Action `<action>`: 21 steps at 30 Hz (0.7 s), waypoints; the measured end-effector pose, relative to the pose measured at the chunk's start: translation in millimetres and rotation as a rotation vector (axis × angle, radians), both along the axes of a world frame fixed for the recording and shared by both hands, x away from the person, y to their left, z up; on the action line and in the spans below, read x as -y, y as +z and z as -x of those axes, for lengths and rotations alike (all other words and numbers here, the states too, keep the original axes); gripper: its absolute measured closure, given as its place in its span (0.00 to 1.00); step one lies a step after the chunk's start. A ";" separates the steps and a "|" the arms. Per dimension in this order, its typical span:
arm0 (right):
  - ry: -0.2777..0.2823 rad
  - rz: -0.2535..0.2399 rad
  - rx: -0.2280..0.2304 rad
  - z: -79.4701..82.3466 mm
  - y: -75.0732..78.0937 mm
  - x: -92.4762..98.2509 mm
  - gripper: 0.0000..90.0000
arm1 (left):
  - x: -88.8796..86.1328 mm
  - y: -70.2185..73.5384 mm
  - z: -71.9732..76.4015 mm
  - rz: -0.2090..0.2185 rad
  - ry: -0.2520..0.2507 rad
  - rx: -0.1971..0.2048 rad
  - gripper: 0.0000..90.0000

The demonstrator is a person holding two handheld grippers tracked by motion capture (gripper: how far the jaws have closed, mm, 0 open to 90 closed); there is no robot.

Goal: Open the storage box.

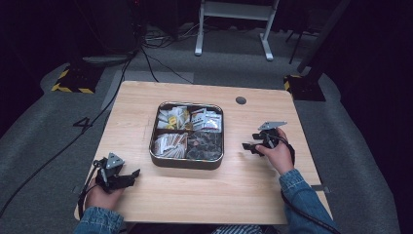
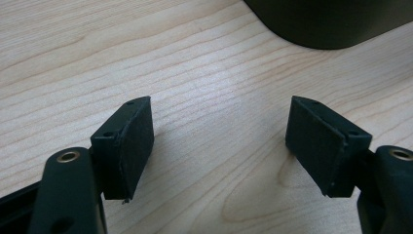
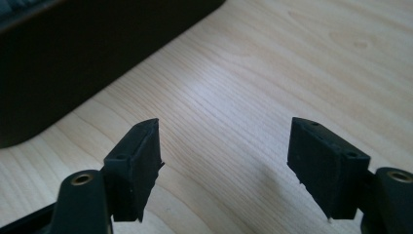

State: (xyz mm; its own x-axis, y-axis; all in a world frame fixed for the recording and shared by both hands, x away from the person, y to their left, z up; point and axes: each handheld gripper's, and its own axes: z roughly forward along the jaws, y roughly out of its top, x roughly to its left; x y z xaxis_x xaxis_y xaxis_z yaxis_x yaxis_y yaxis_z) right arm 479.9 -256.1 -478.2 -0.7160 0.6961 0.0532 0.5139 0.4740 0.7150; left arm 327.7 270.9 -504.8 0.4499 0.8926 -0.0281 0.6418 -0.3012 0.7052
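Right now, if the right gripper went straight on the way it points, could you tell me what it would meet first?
Probably the dark metal wall of the square four-compartment tray; the right gripper stands open over bare wood, aimed slightly beside it.

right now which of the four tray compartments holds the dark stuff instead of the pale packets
The near-right compartment of the tray, on the right gripper's side. Its contents look dark brown to black; the other three hold pale or white packets.

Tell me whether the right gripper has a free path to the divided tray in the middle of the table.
Probably yes. The right gripper sits beside the tray, fingers open and empty, with bare table between them and nothing standing in the way.
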 end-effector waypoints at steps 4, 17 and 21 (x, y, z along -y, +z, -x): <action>0.014 -0.020 0.023 5.1 14.6 -5.7 0.34 | 0.0 0.0 0.0 0.000 0.000 0.000 0.29; 0.095 -0.083 0.069 17.6 50.3 -30.7 0.36 | 0.1 0.1 -0.7 -0.001 0.001 -0.001 0.29; 0.124 -0.108 0.069 17.3 60.4 -44.4 0.36 | 0.3 0.2 -2.2 -0.001 0.001 -0.002 0.29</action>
State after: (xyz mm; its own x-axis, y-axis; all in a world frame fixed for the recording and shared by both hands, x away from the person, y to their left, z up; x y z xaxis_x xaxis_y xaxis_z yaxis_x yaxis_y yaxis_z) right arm 462.6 -211.7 -417.8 -0.8006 0.5950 0.0706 0.4042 0.4494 0.7966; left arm 329.8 270.6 -504.6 0.4493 0.8929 -0.0287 0.6436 -0.3012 0.7036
